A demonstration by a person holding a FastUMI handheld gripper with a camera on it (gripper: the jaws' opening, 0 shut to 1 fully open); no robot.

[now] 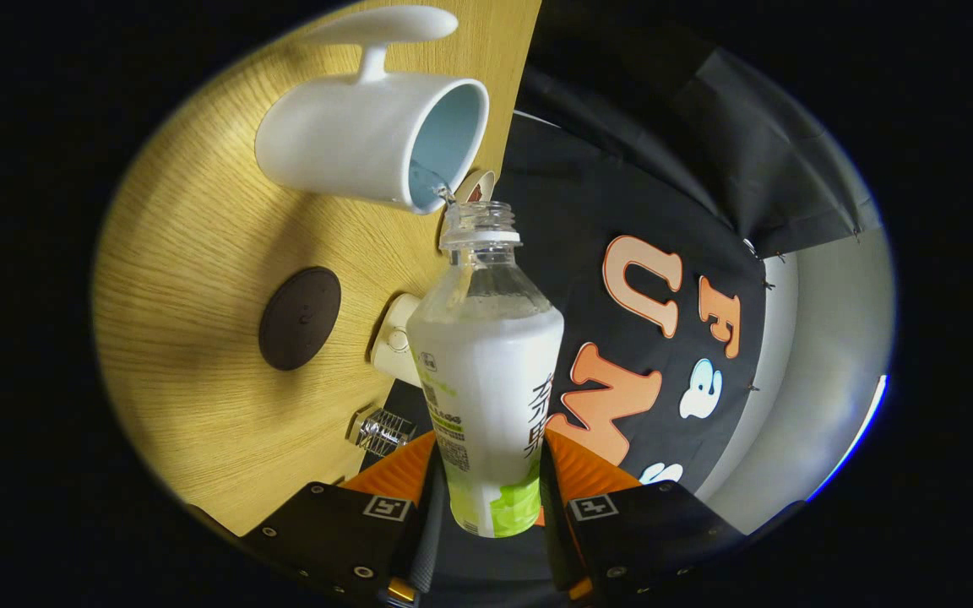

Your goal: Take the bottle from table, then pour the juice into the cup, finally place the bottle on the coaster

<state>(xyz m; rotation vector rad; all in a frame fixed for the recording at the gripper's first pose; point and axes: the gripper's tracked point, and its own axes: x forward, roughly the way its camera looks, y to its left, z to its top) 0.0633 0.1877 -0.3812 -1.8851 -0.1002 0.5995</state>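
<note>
Gripper: both fingers press on the bottle's labelled lower body, one from each side.
Bottle: uncapped, tipped so its open mouth is at the cup's rim; a thin clear stream runs into the cup.
Cup: white with a pale blue inside, standing on the desk near its far edge.
Coaster: dark, round, bare, on the desk, well apart from the cup.

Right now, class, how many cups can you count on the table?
1: a white cup stands on the wooden table, just beyond the mouth of the bottle gripped in the claw. Others may be hidden.
</note>
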